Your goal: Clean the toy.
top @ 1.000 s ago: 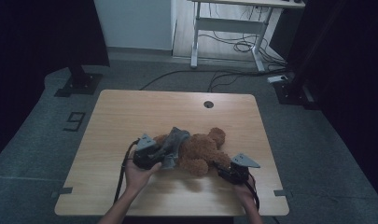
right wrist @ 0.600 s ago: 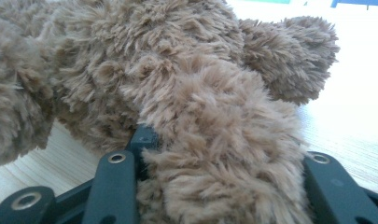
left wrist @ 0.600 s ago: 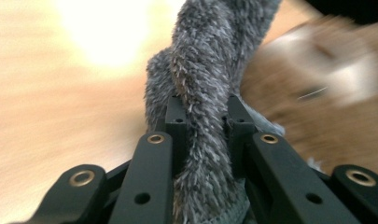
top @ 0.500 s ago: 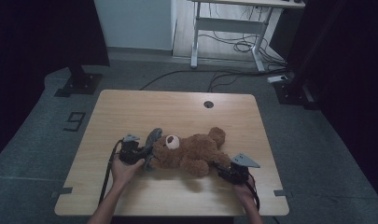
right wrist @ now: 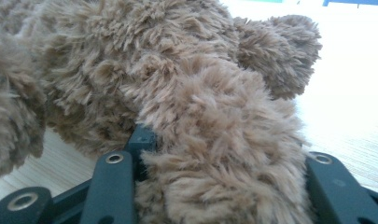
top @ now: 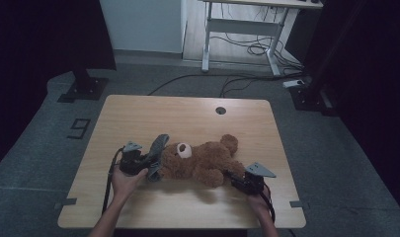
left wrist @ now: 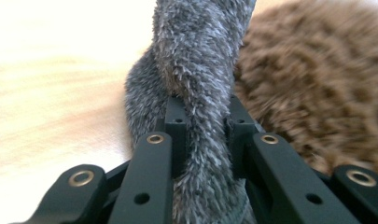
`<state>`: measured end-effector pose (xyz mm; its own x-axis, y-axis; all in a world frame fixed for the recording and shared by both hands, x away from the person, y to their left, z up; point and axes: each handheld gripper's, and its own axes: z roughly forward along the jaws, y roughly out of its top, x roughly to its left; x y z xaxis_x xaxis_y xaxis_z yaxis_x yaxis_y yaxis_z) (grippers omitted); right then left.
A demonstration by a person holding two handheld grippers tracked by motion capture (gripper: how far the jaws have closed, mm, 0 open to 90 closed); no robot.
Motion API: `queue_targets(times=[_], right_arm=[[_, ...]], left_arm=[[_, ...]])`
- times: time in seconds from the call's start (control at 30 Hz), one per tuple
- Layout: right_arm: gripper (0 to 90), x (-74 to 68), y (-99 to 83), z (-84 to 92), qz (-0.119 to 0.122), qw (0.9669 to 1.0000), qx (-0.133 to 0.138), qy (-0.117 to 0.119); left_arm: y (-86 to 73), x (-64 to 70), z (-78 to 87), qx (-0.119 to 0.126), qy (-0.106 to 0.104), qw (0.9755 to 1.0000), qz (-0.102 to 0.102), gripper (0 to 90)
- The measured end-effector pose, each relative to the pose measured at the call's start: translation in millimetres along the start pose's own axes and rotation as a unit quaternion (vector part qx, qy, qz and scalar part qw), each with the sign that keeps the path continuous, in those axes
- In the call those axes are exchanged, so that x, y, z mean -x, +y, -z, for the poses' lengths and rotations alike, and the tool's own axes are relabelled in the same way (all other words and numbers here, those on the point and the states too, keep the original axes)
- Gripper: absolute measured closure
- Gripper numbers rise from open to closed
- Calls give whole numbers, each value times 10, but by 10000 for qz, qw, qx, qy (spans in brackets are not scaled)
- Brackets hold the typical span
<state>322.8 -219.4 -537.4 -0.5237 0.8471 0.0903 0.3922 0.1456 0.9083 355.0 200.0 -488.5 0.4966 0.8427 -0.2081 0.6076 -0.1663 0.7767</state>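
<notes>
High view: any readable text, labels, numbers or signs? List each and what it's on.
"9": one large dark digit marked on the grey carpeted floor at, left of the light wooden table.
Nothing readable on the brown plush teddy bear, the grey fuzzy cloth, the left gripper or the right gripper.
In both gripper views, no tags, brand marks or print can be seen.

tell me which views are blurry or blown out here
High view: dim room, sharp enough, table evenly lit. Left gripper view: wood at left blown out to white; the grey cloth is crisp, the bear behind it soft. Right gripper view: bear fur sharp up close, table at right overexposed.
</notes>
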Motion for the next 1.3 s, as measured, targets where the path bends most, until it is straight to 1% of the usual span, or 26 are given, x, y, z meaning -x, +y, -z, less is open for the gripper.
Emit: queue_targets(times=[0.03, 0.1, 0.17, 0.23, 0.3, 0.33, 0.4, 0.47, 0.53, 0.6, 0.63, 0.67, 0.7, 0.77, 0.87, 0.9, 0.93, 0.97, 1.03, 1.1, 1.17, 1.2, 1.23, 1.3], right_arm=[[486, 2, -3, 5, 4, 10000, -2, -6], [481, 3, -7, 12, 9, 10000, -6, 5], [478, 4, -9, 14, 4, 10000, -8, 18], [478, 3, -9, 12, -1, 10000, -5, 22], [477, 1, -8, 12, -10, 10000, -6, 23], [476, 0, -8, 10, -13, 10000, -2, 22], [476, -3, -8, 4, -28, 10000, 6, 25], [473, -4, -7, 2, -24, 10000, 3, 22], [471, -4, -7, -1, -31, 10000, 7, 24], [468, -2, -9, -6, -37, 10000, 18, 30], [468, 0, -9, -5, -39, 10000, 20, 31], [468, 1, -10, -3, -34, 10000, 13, 31], [468, -1, -12, 0, -27, 10000, 12, 31], [467, -2, -14, 4, -13, 10000, 12, 35], [463, -3, -21, 8, 28, 10000, 32, 60], [457, -1, -23, 7, 38, 9999, 47, 84], [449, 3, -24, 7, 36, 9999, 43, 93], [437, 7, -24, 8, 27, 9999, 41, 96], [403, 11, -22, 14, -3, 9999, 54, 87], [334, 11, -15, 25, -42, 9999, 72, 91], [257, 9, -1, 42, -112, 9999, 107, 52], [225, 14, 9, 50, -169, 9998, 101, 93], [199, 19, 21, 56, -205, 9997, 88, 119], [171, 14, 39, 80, -218, 9996, 109, 140]], left_arm=[[-3, 1, 72, 37, 55, 10000, -57, 755], [-28, -23, 226, 93, 140, 9998, -101, 752], [-75, -72, 389, 150, 278, 9994, -129, 746], [-155, -155, 571, 199, 473, 9986, -148, 742], [-241, -235, 679, 144, 631, 9978, -123, 739], [-312, -295, 739, 87, 721, 9973, -86, 738], [-430, -377, 802, -17, 804, 9968, -11, 735], [-519, -423, 825, -113, 789, 9968, 19, 729], [-587, -452, 808, -190, 790, 9967, 48, 721], [-622, -462, 729, -311, 720, 9969, 72, 712], [-632, -450, 676, -403, 668, 9970, 33, 696], [-641, -416, 600, -545, 623, 9966, -36, 664], [-650, -383, 546, -629, 644, 9959, -122, 621], [-659, -340, 472, -757, 661, 9947, -211, 554], [-656, -315, 419, -977, 773, 9919, -250, 485], [-651, -315, 422, -1015, 783, 9914, -252, 459], [-641, -317, 436, -1010, 756, 9917, -253, 425], [-618, -321, 468, -976, 687, 9926, -243, 380], [-572, -315, 540, -805, 515, 9952, -203, 297], [-496, -286, 667, -446, 311, 9984, -125, 252], [-436, -250, 749, -175, 328, 9992, -130, 233], [-406, -226, 784, -38, 313, 9994, -122, 223], [-376, -191, 817, 121, 251, 9995, -132, 211], [-344, -130, 833, 264, 178, 9993, -200, 207]])
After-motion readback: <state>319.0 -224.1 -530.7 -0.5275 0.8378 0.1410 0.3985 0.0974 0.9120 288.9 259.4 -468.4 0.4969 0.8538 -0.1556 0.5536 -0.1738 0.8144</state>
